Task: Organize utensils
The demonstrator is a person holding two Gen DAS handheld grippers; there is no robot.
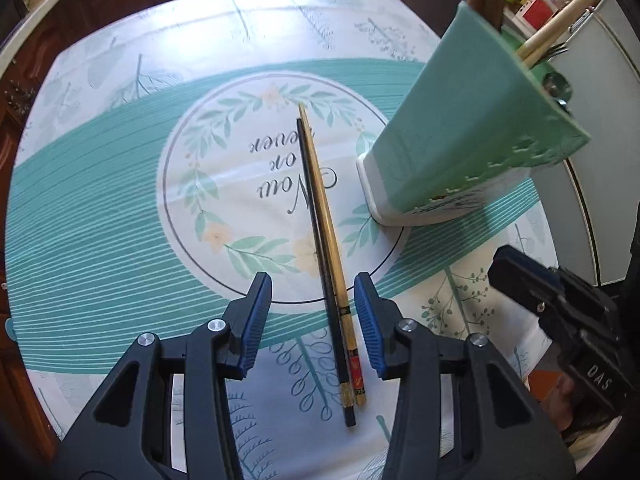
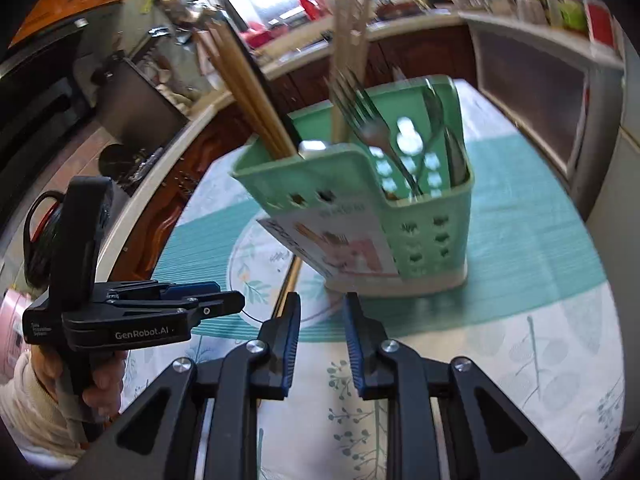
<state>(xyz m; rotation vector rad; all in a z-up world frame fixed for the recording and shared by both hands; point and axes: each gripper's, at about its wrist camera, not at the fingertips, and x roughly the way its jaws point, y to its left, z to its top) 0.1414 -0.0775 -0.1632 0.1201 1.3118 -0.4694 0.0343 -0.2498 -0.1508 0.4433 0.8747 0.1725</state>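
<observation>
The green utensil holder (image 2: 400,216) stands at the frame centre, with chopsticks (image 2: 248,92) in its left compartment and a fork (image 2: 372,128) in the right. Two chopsticks (image 1: 330,256) lie on the tablecloth (image 1: 100,184) at lower centre, between the spread jaws of the left gripper (image 1: 314,316). The right gripper (image 2: 320,336) is open and empty

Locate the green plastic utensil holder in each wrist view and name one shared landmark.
Left wrist: green plastic utensil holder upper right, beside the loose chopsticks.
Right wrist: centre, holding forks and chopsticks.
Shared landmark: circular floral print on the tablecloth.
</observation>
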